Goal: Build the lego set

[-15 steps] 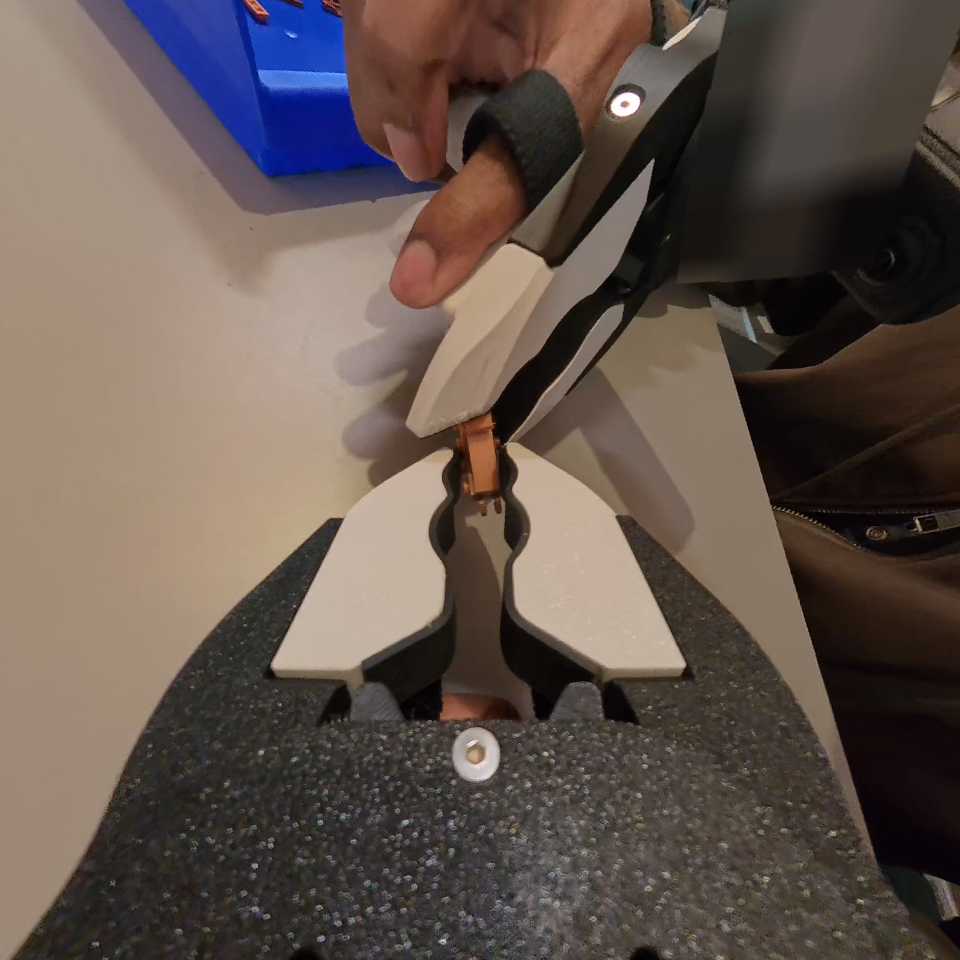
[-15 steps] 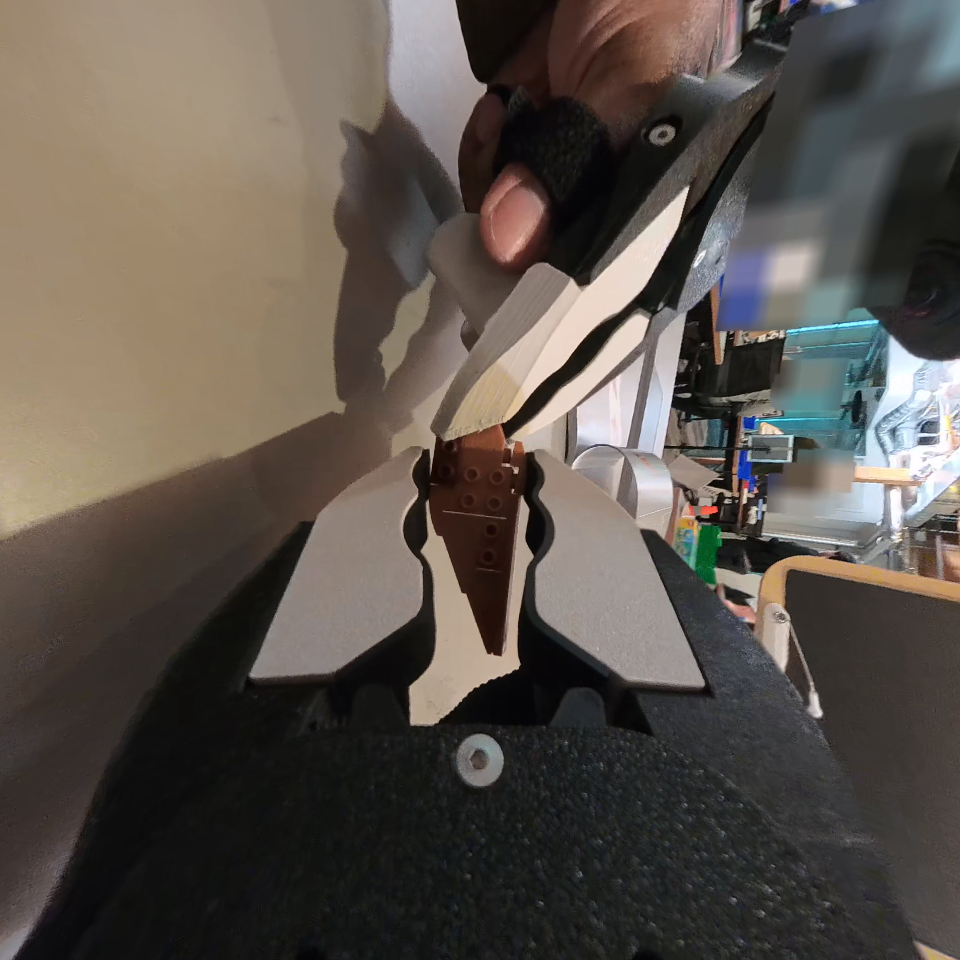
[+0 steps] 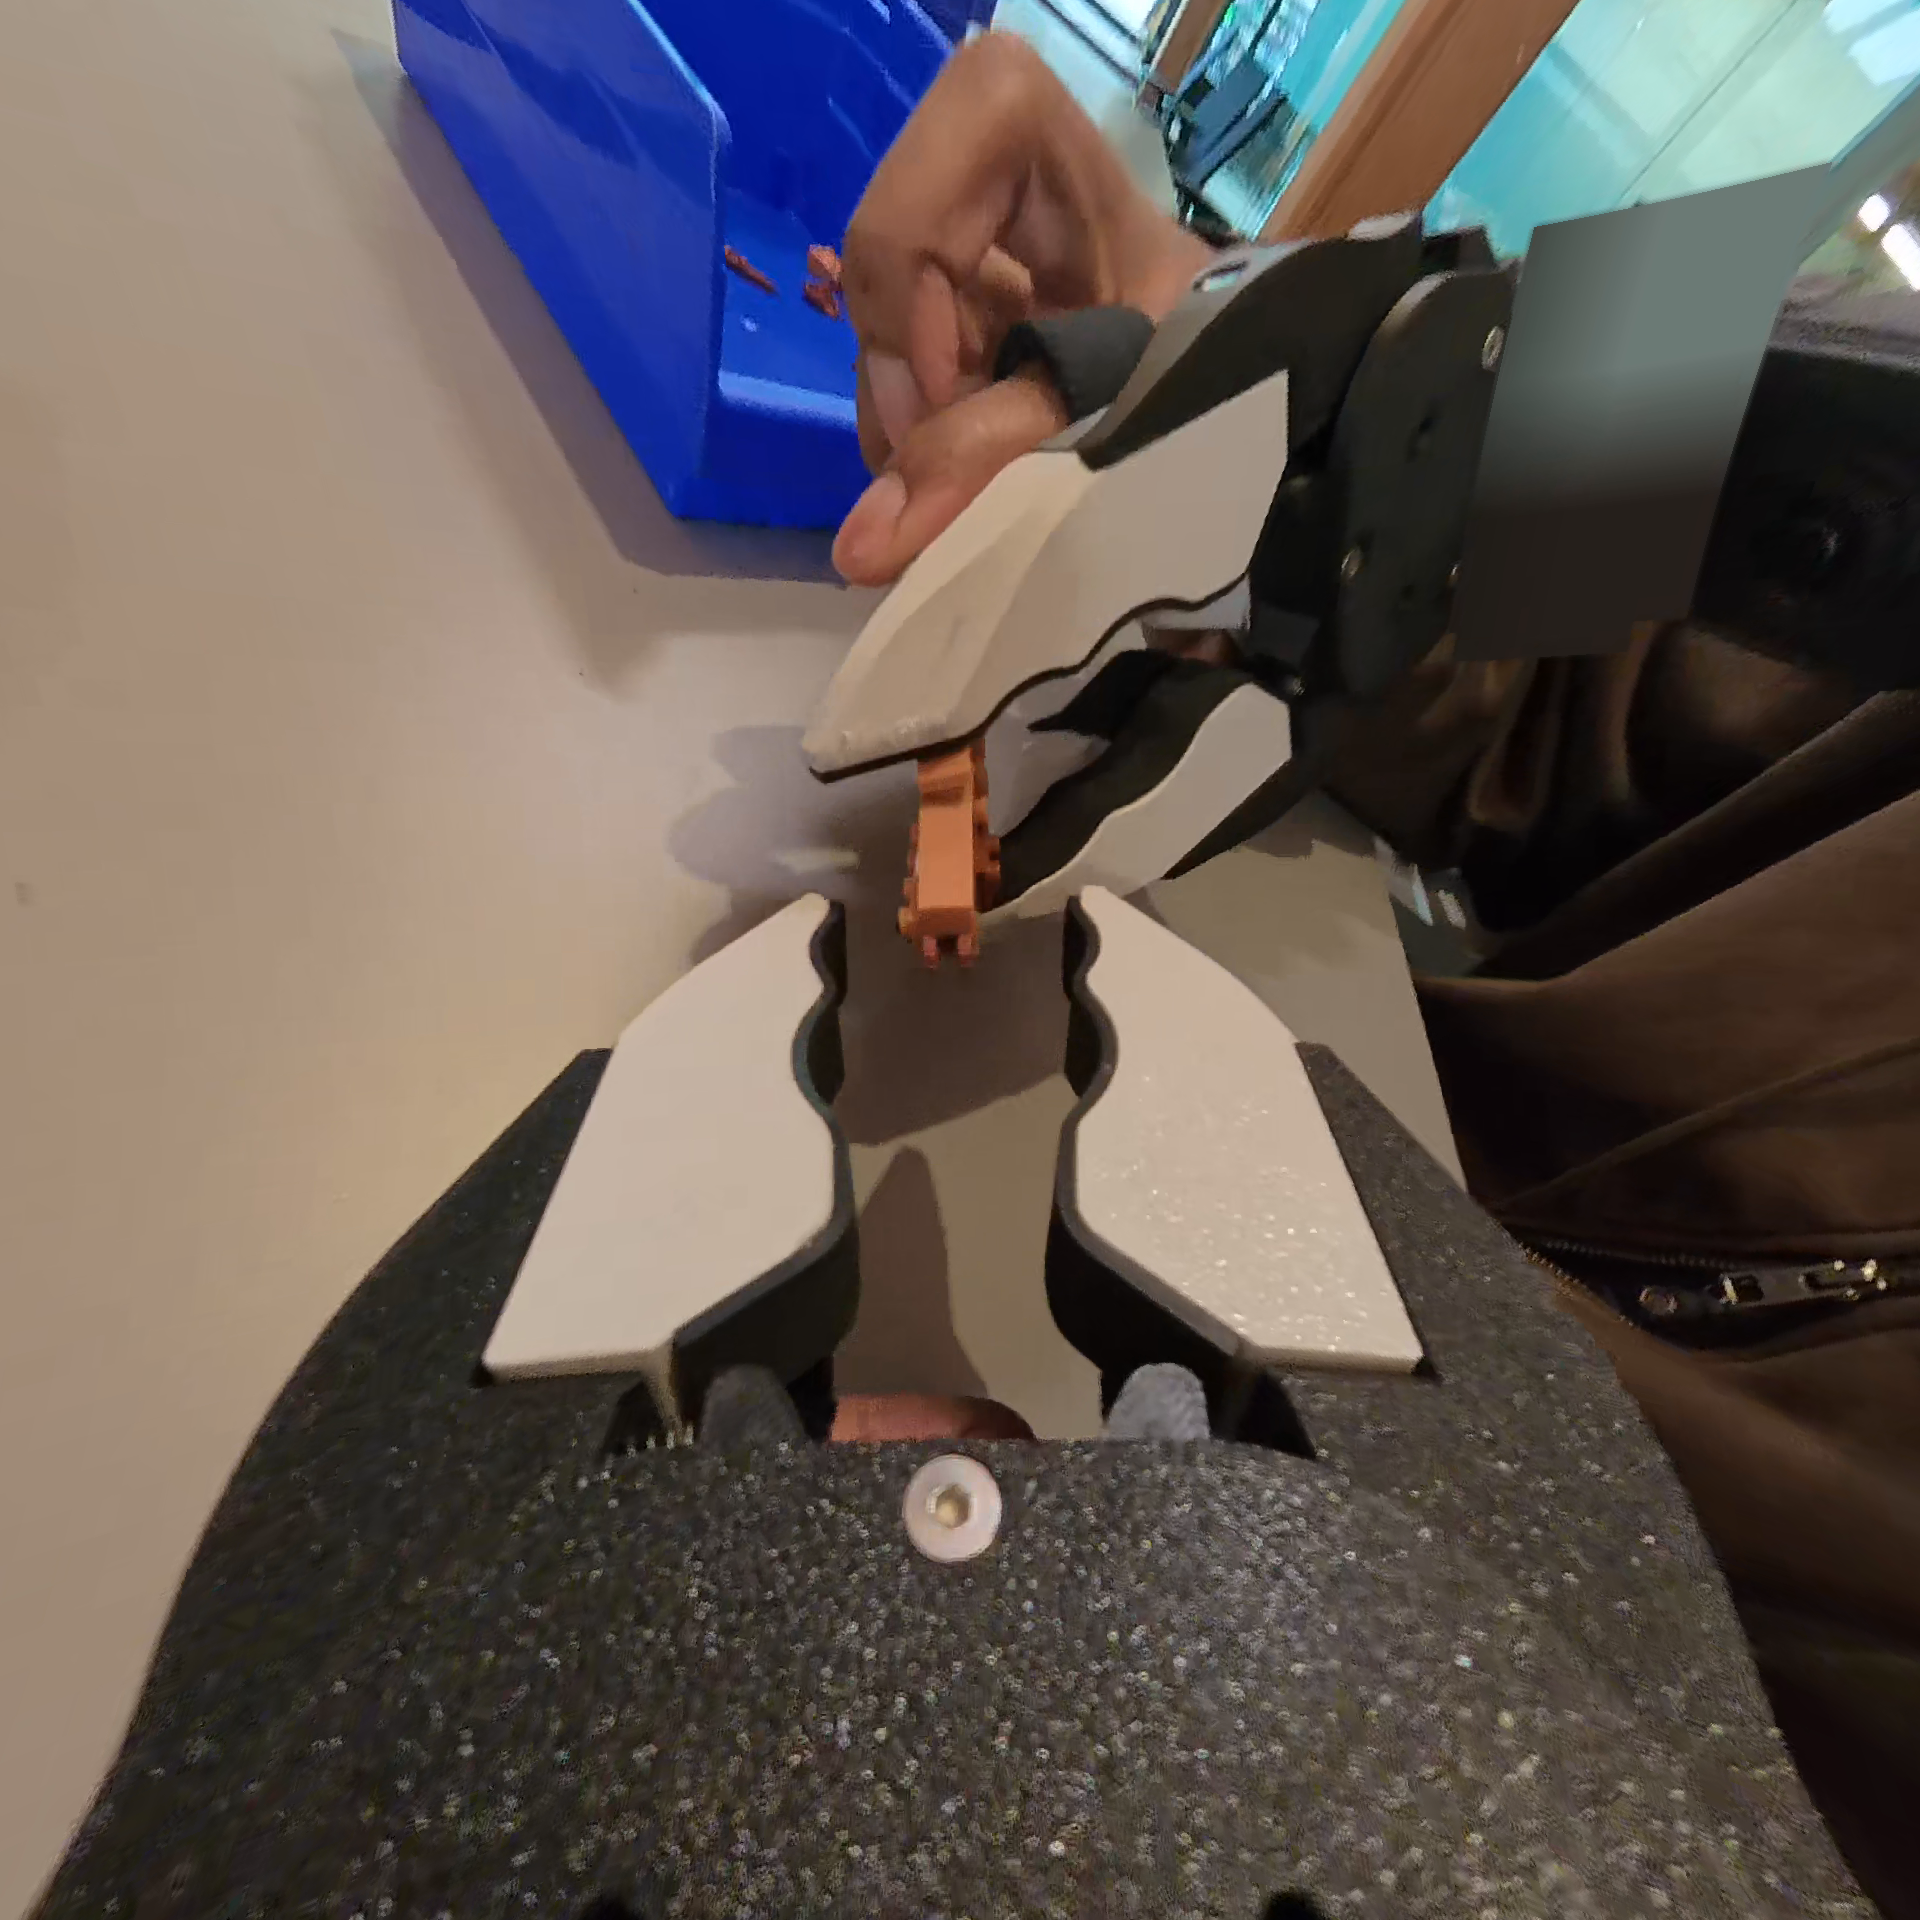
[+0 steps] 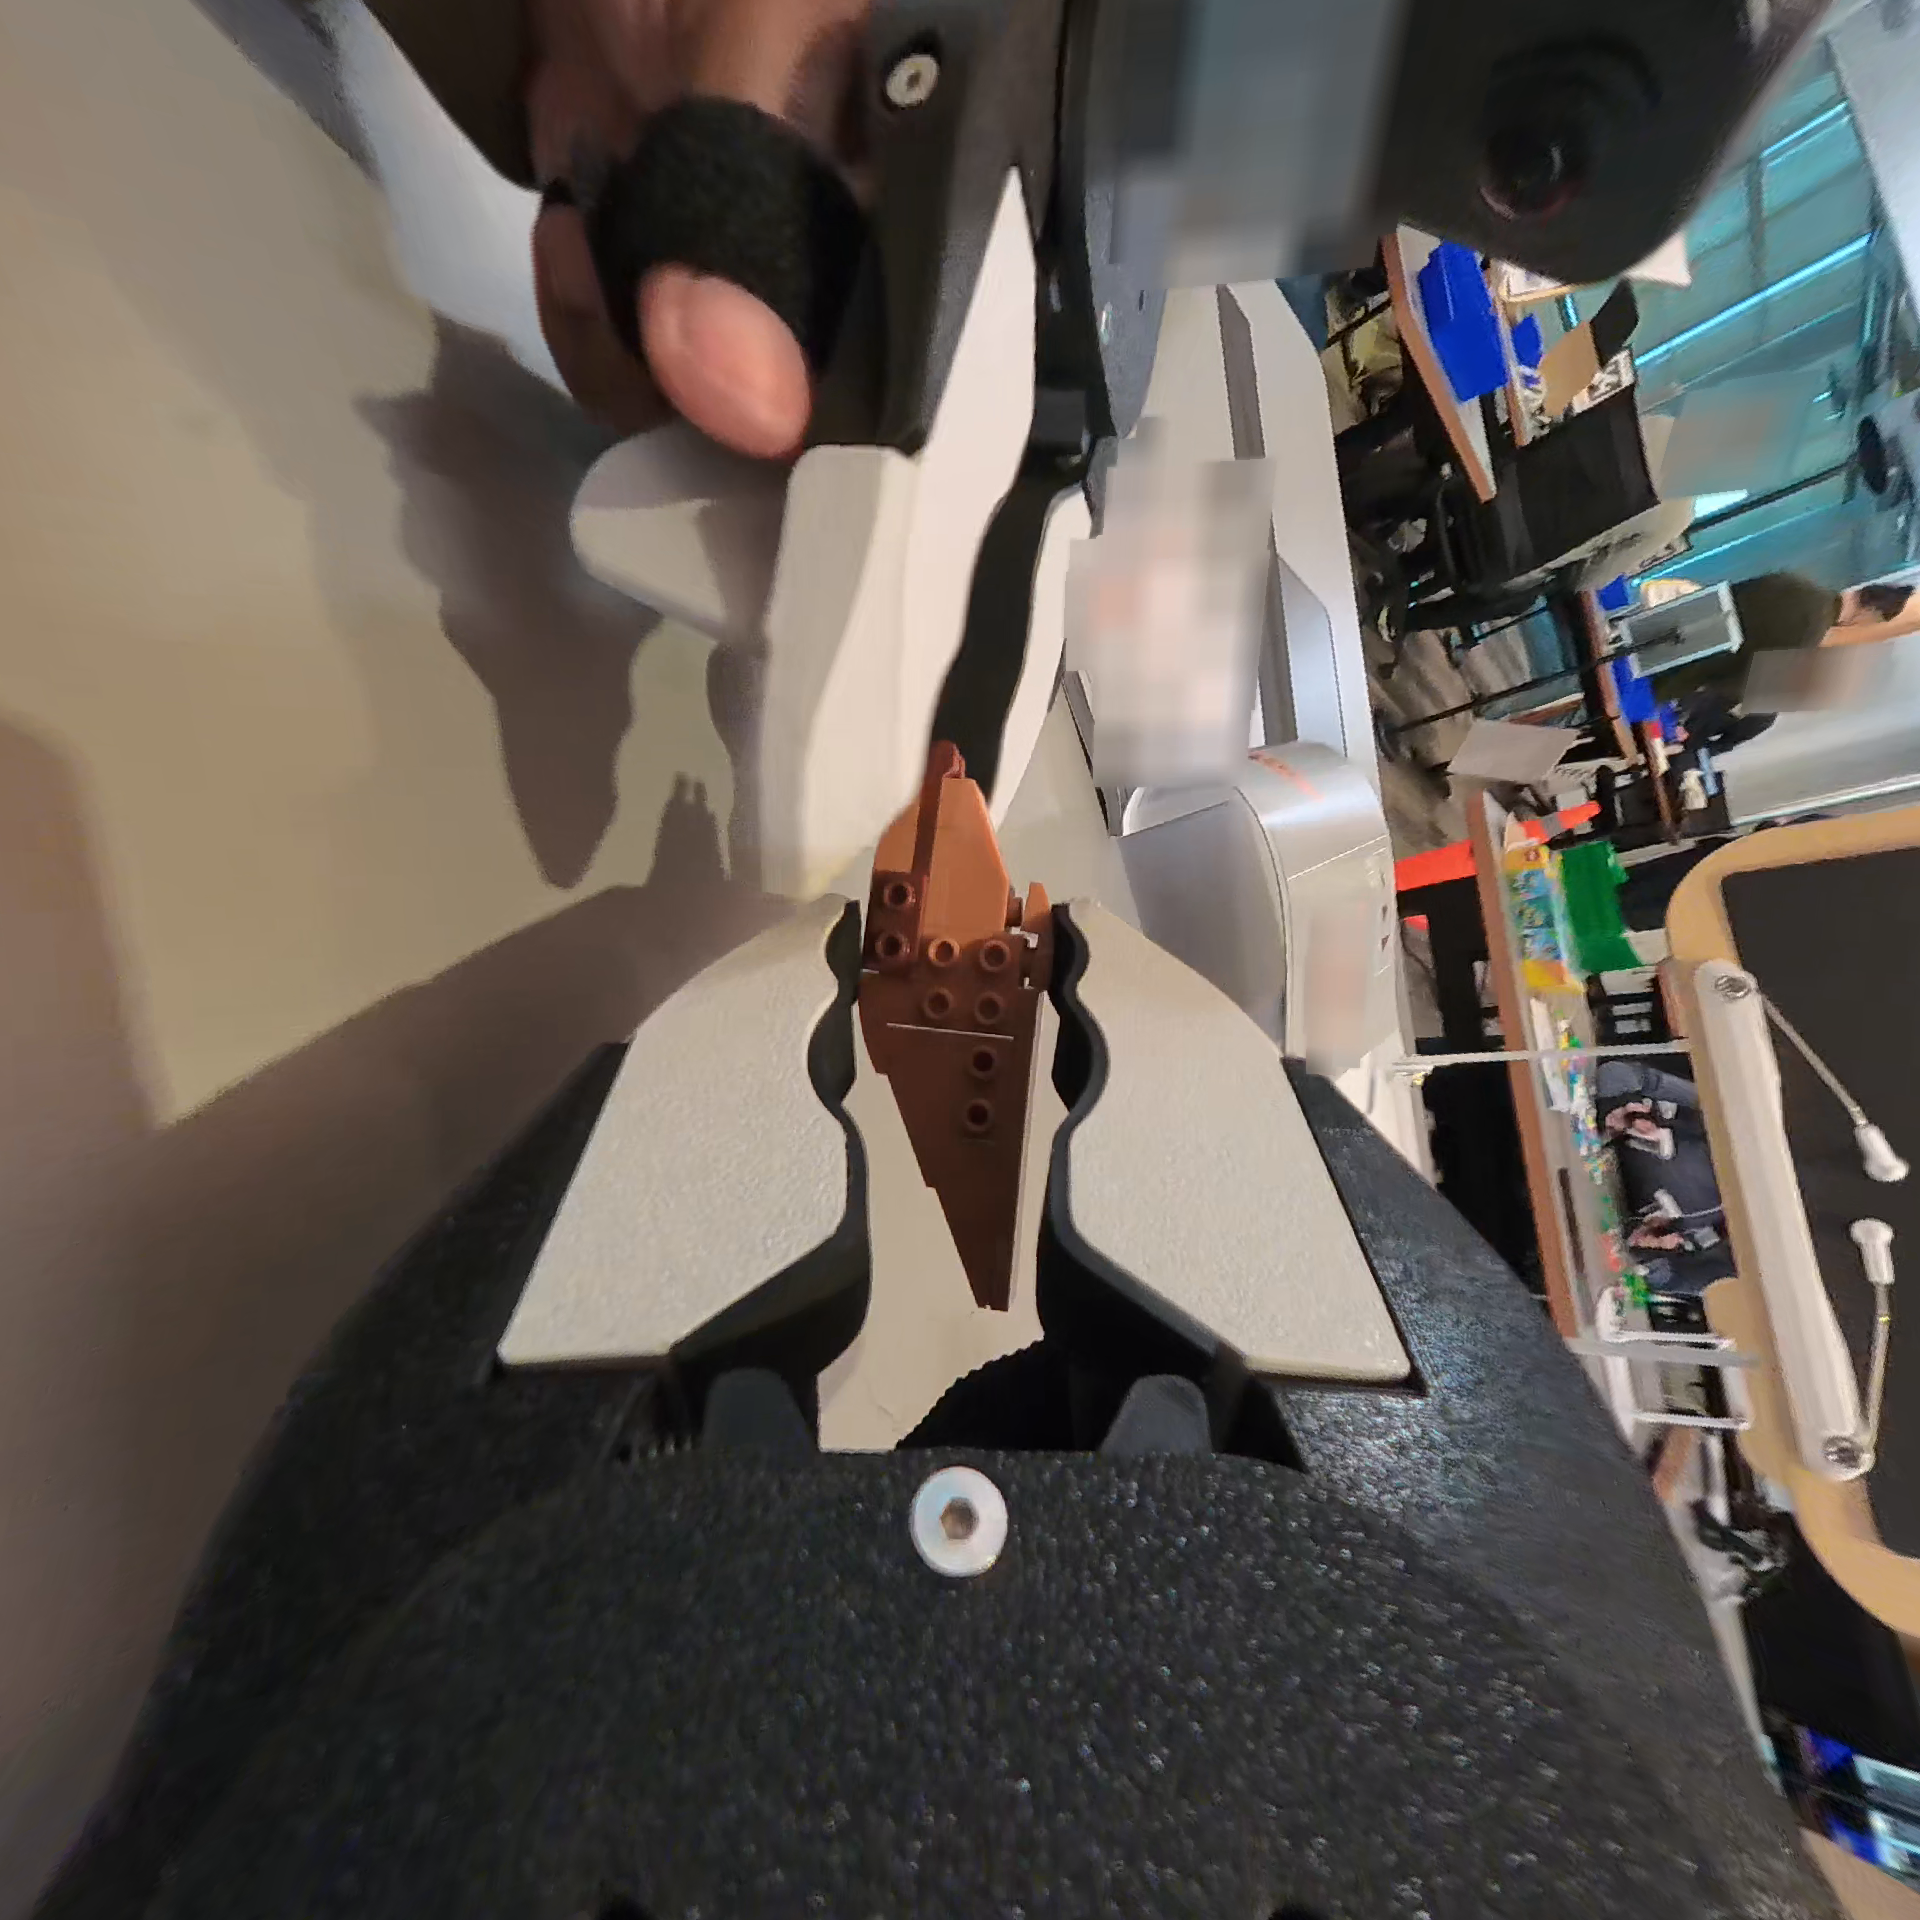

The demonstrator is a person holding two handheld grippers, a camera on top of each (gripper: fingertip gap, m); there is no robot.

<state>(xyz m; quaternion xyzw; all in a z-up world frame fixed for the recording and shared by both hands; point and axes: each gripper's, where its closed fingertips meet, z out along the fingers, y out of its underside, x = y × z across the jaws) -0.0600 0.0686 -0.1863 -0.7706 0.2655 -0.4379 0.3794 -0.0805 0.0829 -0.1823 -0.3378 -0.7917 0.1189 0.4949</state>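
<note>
In the left wrist view, the left gripper [image 3: 948,925] fills the lower half of the frame, its jaws released with a clear gap between them and nothing in it. Just past its tips, at the centre of the frame, the brown lego assembly [image 3: 948,862] hangs from the right gripper [image 3: 961,774], which comes in from the upper right with a hand [image 3: 966,281] on it. The lego piece is apart from the left jaws, over the pale table [image 3: 312,644]. Farther off, at the upper centre, a blue bin [image 3: 623,260] stands on the table with a few small brown pieces inside.

In the right wrist view, the right gripper's jaws are clenched on the brown lego assembly [image 4: 951,1039] at the centre of the frame, its pointed end toward the camera. Just beyond, the left gripper hangs blurred from the top of the frame.
</note>
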